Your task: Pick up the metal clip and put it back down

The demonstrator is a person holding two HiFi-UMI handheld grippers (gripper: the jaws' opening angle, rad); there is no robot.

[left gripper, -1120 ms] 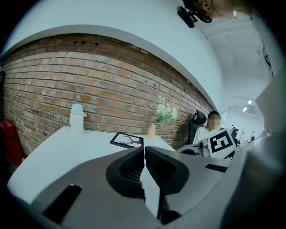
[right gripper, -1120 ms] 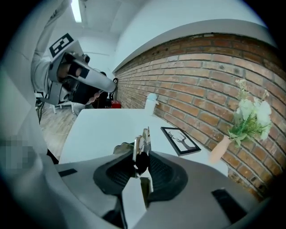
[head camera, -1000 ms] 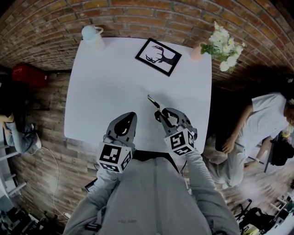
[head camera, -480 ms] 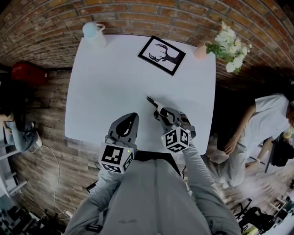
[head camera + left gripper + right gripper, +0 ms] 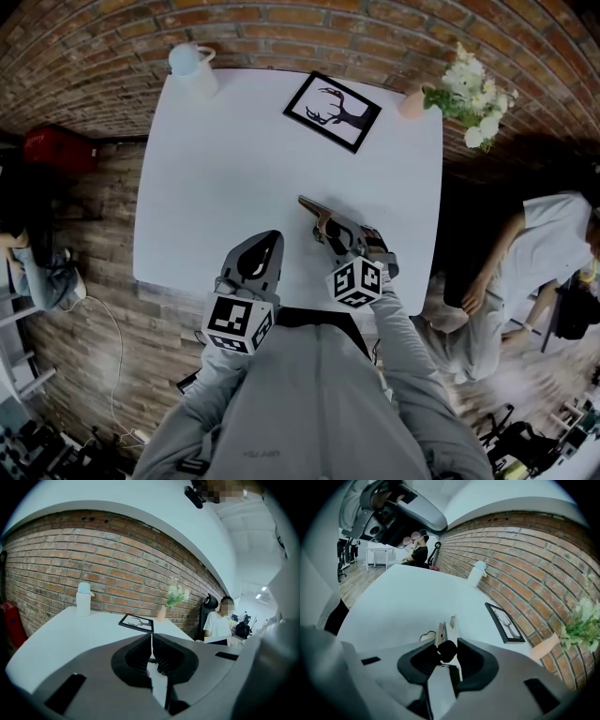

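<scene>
My right gripper [image 5: 328,230] is shut on the metal clip [image 5: 311,205], low over the white table [image 5: 216,178] near its front right. The clip's thin metal end juts out toward the upper left. In the right gripper view the clip [image 5: 440,632] stands between the jaws of that gripper [image 5: 445,645], its black part pinched and its metal arms pointing ahead. I cannot tell whether its tip touches the table. My left gripper [image 5: 265,238] stays at the table's near edge, shut and empty; its tips [image 5: 152,637] meet in the left gripper view.
A framed deer picture [image 5: 333,112] lies at the back of the table. A pale blue bottle [image 5: 192,70] stands at the back left corner, a vase of white flowers [image 5: 464,89] at the back right. A person [image 5: 534,253] sits to the right of the table.
My right gripper has sunk toward the table with the clip in it and rolled a little. The left gripper has stayed where it was.
</scene>
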